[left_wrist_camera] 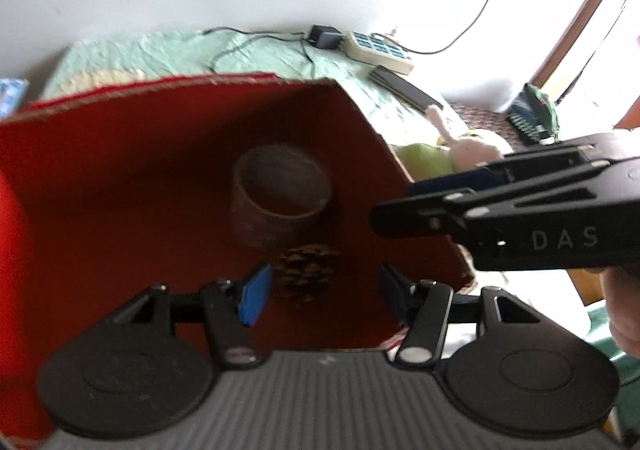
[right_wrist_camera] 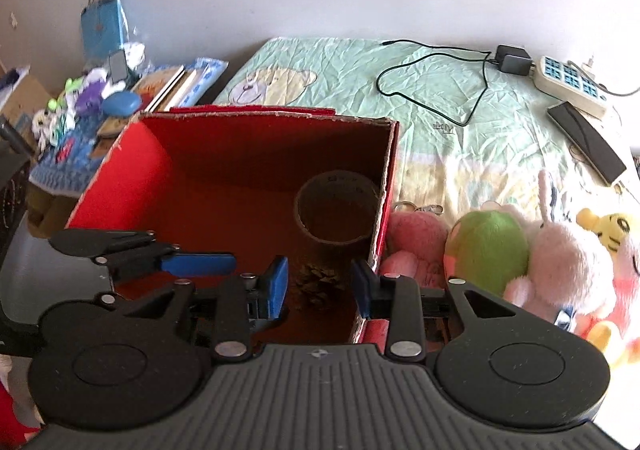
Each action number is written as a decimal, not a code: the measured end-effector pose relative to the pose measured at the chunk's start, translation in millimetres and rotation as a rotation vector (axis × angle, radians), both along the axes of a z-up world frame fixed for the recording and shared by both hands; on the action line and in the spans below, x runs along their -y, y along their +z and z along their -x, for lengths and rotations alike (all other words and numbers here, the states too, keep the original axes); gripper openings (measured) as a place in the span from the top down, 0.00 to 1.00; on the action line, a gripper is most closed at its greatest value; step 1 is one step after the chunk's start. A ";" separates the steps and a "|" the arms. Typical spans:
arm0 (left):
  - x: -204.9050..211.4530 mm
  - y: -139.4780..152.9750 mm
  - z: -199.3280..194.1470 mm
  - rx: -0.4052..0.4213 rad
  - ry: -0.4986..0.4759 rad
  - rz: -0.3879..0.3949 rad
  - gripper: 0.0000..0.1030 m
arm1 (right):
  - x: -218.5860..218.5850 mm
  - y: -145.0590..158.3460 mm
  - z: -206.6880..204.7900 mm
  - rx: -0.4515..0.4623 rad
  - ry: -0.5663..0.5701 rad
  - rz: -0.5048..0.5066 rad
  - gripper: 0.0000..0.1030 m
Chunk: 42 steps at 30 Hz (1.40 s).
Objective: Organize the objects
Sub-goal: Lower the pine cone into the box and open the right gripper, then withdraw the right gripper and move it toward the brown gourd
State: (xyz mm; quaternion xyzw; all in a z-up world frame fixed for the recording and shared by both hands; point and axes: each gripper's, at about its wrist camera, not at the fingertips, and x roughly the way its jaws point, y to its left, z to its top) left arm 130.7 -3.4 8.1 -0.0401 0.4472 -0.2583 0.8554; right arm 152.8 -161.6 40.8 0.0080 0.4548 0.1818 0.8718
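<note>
An open red cardboard box (left_wrist_camera: 100,154) (right_wrist_camera: 120,178) stands on the bed. Inside lie a brown tape roll (left_wrist_camera: 280,196) (right_wrist_camera: 338,208) and a pine cone (left_wrist_camera: 306,270) (right_wrist_camera: 320,284). My left gripper (left_wrist_camera: 322,292) is open and empty, hovering over the box above the pine cone. My right gripper (right_wrist_camera: 320,288) is open and empty too, over the box's near right corner, with the pine cone below between its blue pads. Each gripper shows in the other's view, the right (left_wrist_camera: 404,206) and the left (right_wrist_camera: 200,264). Plush toys lie right of the box: pink (right_wrist_camera: 416,246), green (right_wrist_camera: 486,250), white rabbit (right_wrist_camera: 560,262), yellow tiger (right_wrist_camera: 612,234).
A green bedsheet (right_wrist_camera: 440,98) holds a power strip (right_wrist_camera: 572,86), a charger with cable (right_wrist_camera: 514,58) and a black flat device (right_wrist_camera: 586,142). Books and small toys (right_wrist_camera: 120,98) are piled left of the bed against the white wall.
</note>
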 end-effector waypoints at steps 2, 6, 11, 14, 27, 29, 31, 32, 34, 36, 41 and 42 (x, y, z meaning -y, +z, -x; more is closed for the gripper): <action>-0.7 3.0 3.3 0.004 0.014 -0.033 0.41 | 3.8 -0.5 2.4 0.010 -0.024 -0.022 0.65; 1.8 8.2 12.3 0.017 0.039 -0.108 0.41 | 8.8 -2.8 9.8 0.010 -0.075 -0.073 0.65; 2.3 14.8 19.5 0.040 0.091 -0.197 0.40 | 14.5 -2.6 18.7 0.011 -0.146 -0.137 0.65; -0.7 18.0 22.6 0.045 0.128 -0.247 0.39 | 15.9 -0.8 26.2 0.022 -0.176 -0.156 0.64; -9.5 36.9 47.0 0.107 0.243 -0.374 0.28 | 20.9 8.1 65.2 0.068 -0.215 -0.227 0.64; -9.4 39.4 51.8 0.122 0.255 -0.402 0.27 | 20.1 8.1 71.0 0.071 -0.216 -0.233 0.64; -10.9 41.8 56.0 0.133 0.263 -0.414 0.26 | 20.1 8.6 76.5 0.072 -0.215 -0.245 0.64; -11.3 43.1 57.9 0.135 0.266 -0.415 0.26 | 19.8 8.6 78.7 0.071 -0.212 -0.249 0.64; -12.1 45.7 61.5 0.135 0.265 -0.418 0.25 | 18.3 7.5 82.4 0.069 -0.210 -0.246 0.64; -11.6 45.8 65.3 0.134 0.259 -0.424 0.24 | 17.6 5.6 87.1 0.069 -0.214 -0.245 0.64; -9.5 38.7 76.6 0.122 0.248 -0.450 0.21 | 20.4 0.1 95.6 0.052 -0.243 -0.278 0.63; -9.1 37.0 78.4 0.119 0.245 -0.452 0.21 | 20.3 -0.9 96.5 0.048 -0.247 -0.282 0.63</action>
